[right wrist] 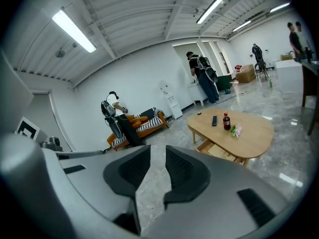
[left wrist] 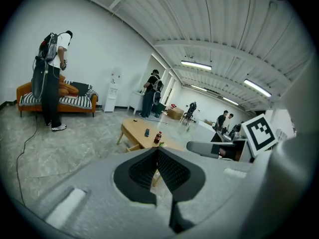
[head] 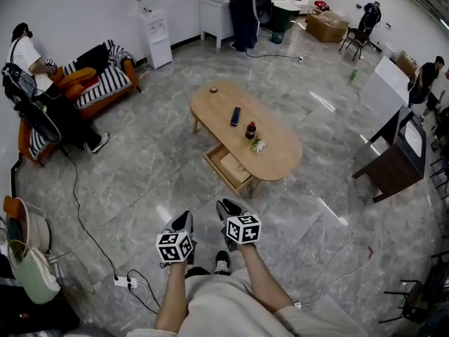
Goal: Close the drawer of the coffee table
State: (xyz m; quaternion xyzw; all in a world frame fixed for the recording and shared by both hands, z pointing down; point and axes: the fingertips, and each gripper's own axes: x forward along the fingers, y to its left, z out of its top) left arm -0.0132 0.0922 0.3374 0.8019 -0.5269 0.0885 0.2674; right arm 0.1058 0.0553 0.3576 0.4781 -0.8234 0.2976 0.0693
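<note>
While the person stands on the grey marble floor (head: 133, 181) a little way back from the oval wooden coffee table (head: 280, 156), both grippers are held out low in front of the body, side by side and pointing toward the table, well apart from it.

The left gripper (head: 185, 217) has its jaws together, the dark ribbed pads meeting at their tips with nothing caught between them. The right gripper (head: 226, 206) has its jaws apart, a clear gap between the pads showing only floor.

The drawer (head: 228, 167) is pulled out from the table's long side, the side facing the person, and something flat and light brown lies inside it.

On the tabletop a dark remote control (head: 236, 116) lies near the middle, a dark bottle (head: 250, 130) with a red cap stands upright just beside it, and a small green and white bundle (head: 257, 144) sits near the edge above the drawer. A small dark round thing (head: 213, 89) rests at the far end.

Off to the left an orange sofa (head: 105, 83) with striped cushions stands against the wall, and a person (head: 28, 55) in a white top stands at its end. A white water dispenser (head: 156, 34) is farther along that wall.
</note>
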